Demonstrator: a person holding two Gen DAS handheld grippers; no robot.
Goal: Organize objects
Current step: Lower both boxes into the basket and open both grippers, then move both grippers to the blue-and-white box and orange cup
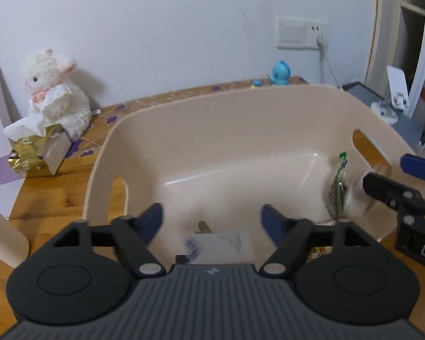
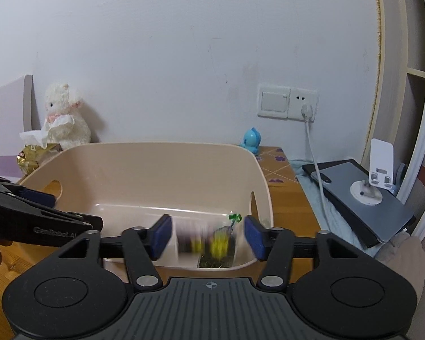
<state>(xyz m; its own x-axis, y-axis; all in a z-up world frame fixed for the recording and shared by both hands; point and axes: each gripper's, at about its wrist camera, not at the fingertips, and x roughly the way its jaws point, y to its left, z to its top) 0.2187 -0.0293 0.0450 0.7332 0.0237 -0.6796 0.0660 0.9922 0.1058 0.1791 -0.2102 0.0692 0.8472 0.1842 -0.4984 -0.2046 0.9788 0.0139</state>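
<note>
A beige plastic basket (image 1: 212, 93) with handle cut-outs stands on the wooden table and fills both views. Inside, a clear bag with a green tie (image 1: 337, 189) leans on the right wall, and a white printed card (image 1: 226, 245) lies blurred near the front. My left gripper (image 1: 212, 223) is open over the front rim with nothing between its fingers. My right gripper (image 2: 208, 236) is open above the basket (image 2: 155, 147). Below its gap I see the green-tied bag (image 2: 226, 232) and a dark and yellow packet (image 2: 191, 240), both blurred. Each gripper appears in the other's view: right (image 1: 384, 170), left (image 2: 78, 211).
A white plush lamb (image 1: 56, 90) and a gold tissue pack (image 1: 34, 153) sit at the table's back left. A blue toy (image 1: 280, 73) stands behind the basket. A plugged cable hangs from the wall socket (image 2: 306, 110). A grey laptop with a phone stand (image 2: 368, 195) lies to the right.
</note>
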